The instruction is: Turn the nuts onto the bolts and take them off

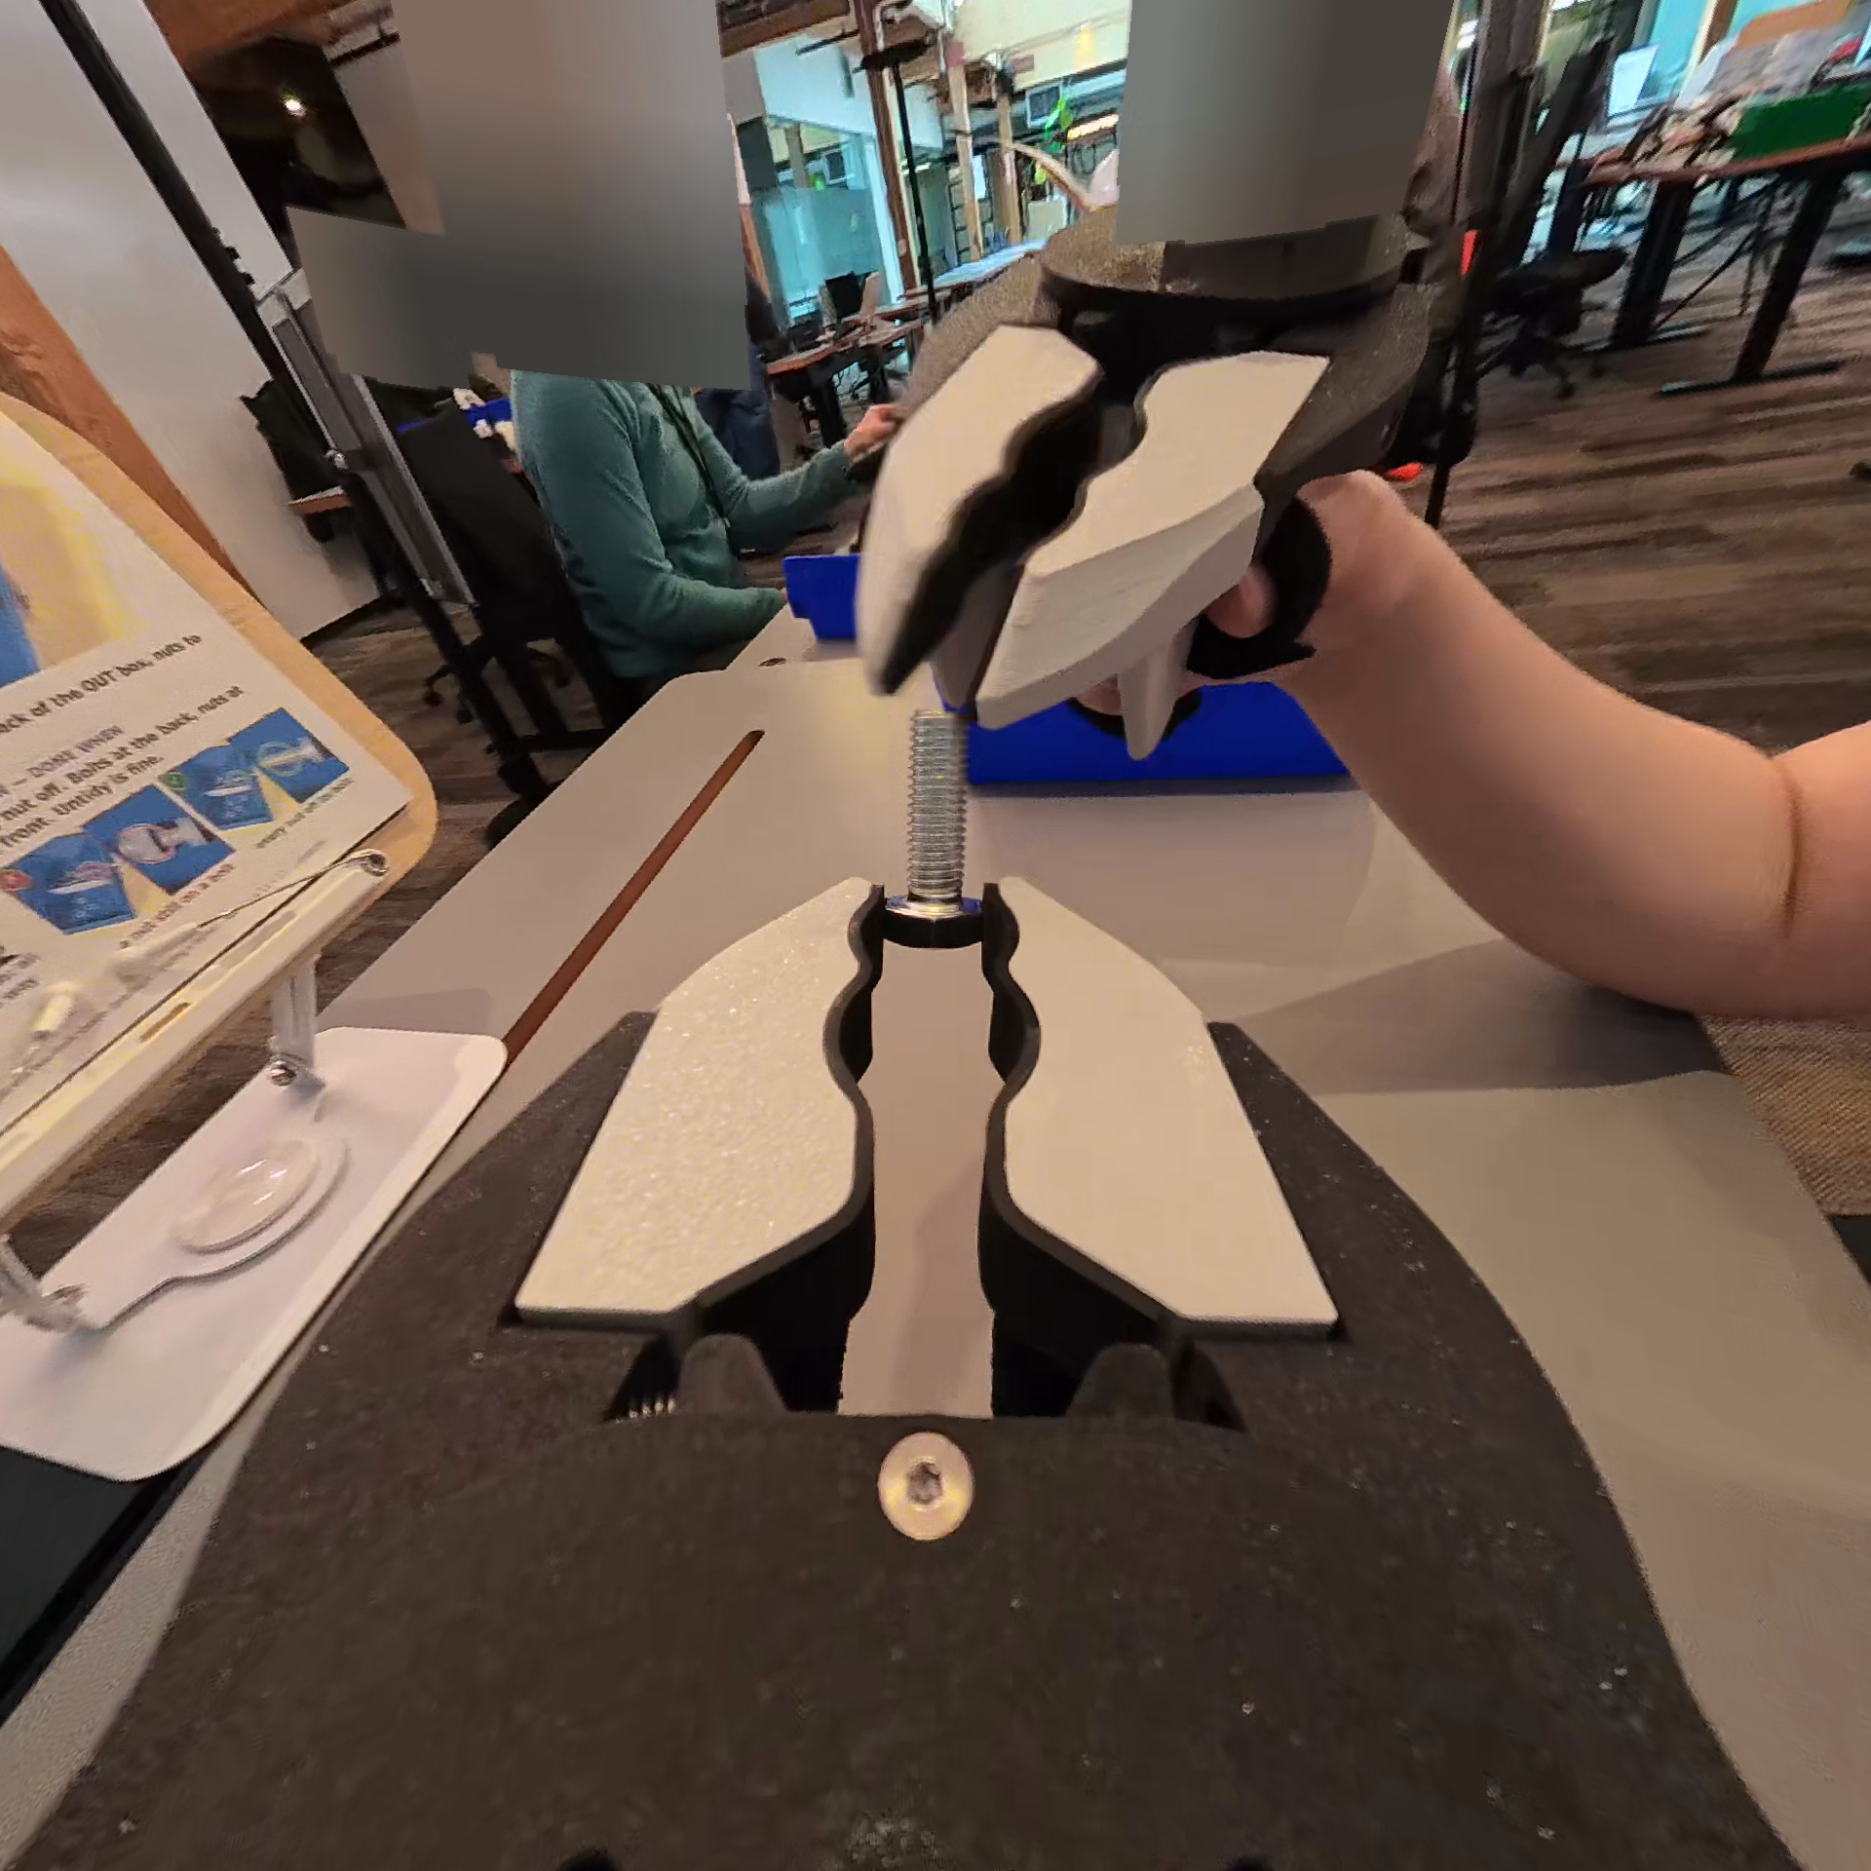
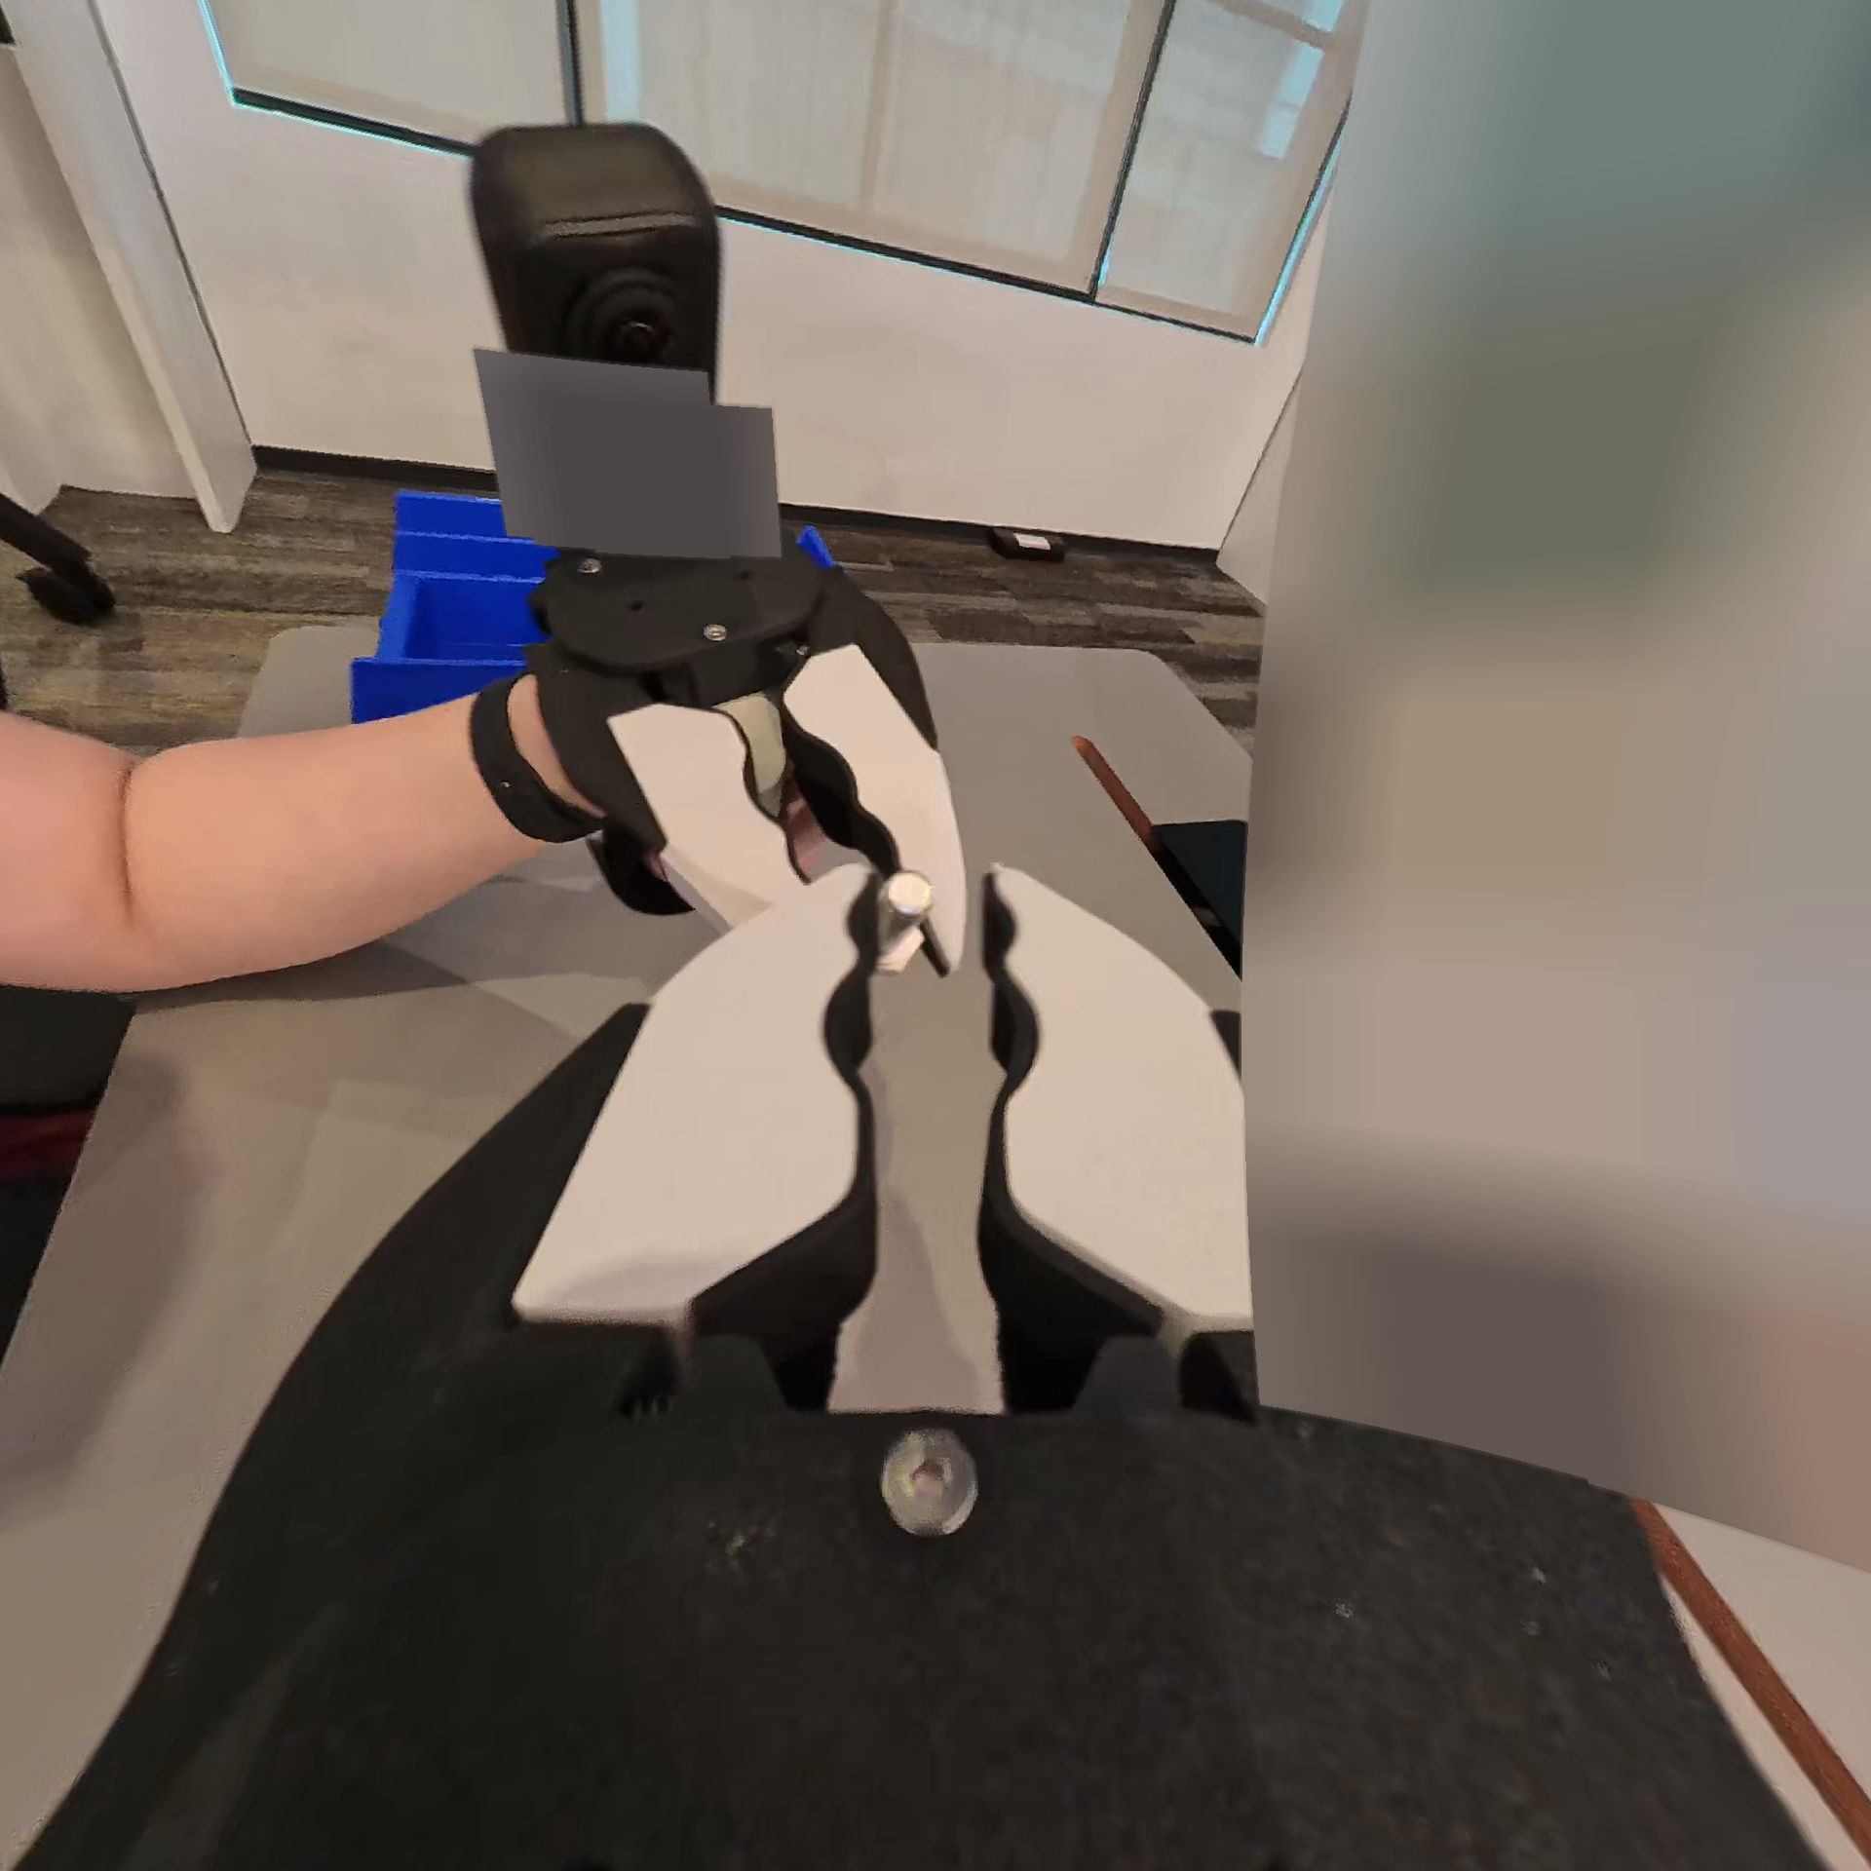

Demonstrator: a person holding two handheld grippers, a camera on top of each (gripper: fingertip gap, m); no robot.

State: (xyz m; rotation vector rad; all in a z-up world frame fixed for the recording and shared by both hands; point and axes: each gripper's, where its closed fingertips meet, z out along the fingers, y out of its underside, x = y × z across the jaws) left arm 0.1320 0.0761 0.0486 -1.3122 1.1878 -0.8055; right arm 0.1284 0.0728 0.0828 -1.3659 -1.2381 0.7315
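Setting: open office with desks, and a pale grey bench (image 1: 1164, 911) carrying the work.
Far left: an instruction card on a white stand (image 1: 202, 810), at the bench's left edge.
Left hand-held gripper (image 1: 929, 911): closed on the hex head of a bolt (image 1: 937, 810), holding it upright so the threaded shank points up, clear of the bench.
Nut: none can be made out on the thread or at the tip in either view.
Right hand-held gripper (image 1: 931, 688): comes down from above, tilted, its fingertips at the bolt's top end. In the right wrist view its fingers stand a little apart with the bolt end (image 2: 904, 896) near the left finger; whether they pinch anything, I cannot tell.
Behind, right of centre: blue bins (image 1: 1154, 744) on the bench.
Step, as a judgement: working at the thread's top end, either starting a nut or just freeing one.
Next move calls for: a steady, vertical bolt, square alignment to the thread, and small twists without cross-threading.
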